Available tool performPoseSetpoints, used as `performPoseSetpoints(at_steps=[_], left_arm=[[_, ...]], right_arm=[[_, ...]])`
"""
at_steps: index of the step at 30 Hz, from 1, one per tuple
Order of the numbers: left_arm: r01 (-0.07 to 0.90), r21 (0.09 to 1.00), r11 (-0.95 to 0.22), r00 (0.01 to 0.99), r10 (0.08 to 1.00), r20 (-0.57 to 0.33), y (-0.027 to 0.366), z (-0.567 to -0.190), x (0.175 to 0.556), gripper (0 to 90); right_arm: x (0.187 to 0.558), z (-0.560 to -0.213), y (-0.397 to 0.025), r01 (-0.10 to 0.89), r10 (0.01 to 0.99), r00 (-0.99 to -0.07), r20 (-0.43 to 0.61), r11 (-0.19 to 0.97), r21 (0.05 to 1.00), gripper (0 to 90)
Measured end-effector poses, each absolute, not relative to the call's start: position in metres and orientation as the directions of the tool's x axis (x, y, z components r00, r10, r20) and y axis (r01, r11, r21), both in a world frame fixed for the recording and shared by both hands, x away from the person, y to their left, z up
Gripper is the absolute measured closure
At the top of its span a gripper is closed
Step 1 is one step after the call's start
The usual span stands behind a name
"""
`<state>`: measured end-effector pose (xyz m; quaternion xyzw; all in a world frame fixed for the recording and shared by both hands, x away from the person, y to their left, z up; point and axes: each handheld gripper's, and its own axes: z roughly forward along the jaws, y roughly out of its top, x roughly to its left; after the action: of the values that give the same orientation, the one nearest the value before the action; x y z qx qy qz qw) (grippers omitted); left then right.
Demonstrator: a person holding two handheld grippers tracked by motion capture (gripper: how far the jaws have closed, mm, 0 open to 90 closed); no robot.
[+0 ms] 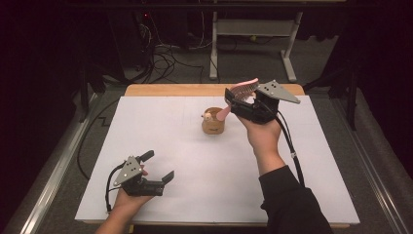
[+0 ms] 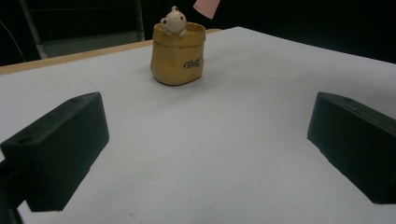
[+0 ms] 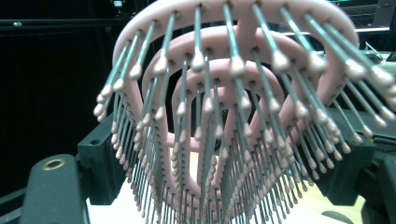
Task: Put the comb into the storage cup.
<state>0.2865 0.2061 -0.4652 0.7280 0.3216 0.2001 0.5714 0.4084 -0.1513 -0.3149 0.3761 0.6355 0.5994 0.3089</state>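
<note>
While right tool (image 1: 242,99) grips hairbrush (image 1: 242,90), pot (image 1: 213,122) below

Two black jaws set wide apart, low over a white table cover (image 2: 224,149), nothing between them. Beyond, a tan sack-shaped pot (image 2: 177,56) upright on the cover, dark lettering on its front, a small bear figure (image 2: 173,21) peeking over its rim. Above, a pink tip (image 2: 206,7) at the top edge. Wooden table edge (image 2: 70,58) behind.
</note>
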Motion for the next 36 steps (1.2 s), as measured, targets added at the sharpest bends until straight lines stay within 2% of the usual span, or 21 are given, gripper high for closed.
performPoseSetpoints(at_steps=[22,36], left_arm=[[0.235,0.961,-0.144,0.72,0.69,-0.073,0.206,-0.466,0.285,0.0],[0.234,0.963,-0.136,0.722,0.687,-0.078,0.207,-0.465,0.285,0.0]], right_arm=[[0.443,-0.334,-0.135,0.159,0.87,-0.487,0.073,0.006,0.987,20.0],[0.451,-0.348,-0.125,0.186,0.867,-0.49,0.094,-0.001,0.983,20.0]])
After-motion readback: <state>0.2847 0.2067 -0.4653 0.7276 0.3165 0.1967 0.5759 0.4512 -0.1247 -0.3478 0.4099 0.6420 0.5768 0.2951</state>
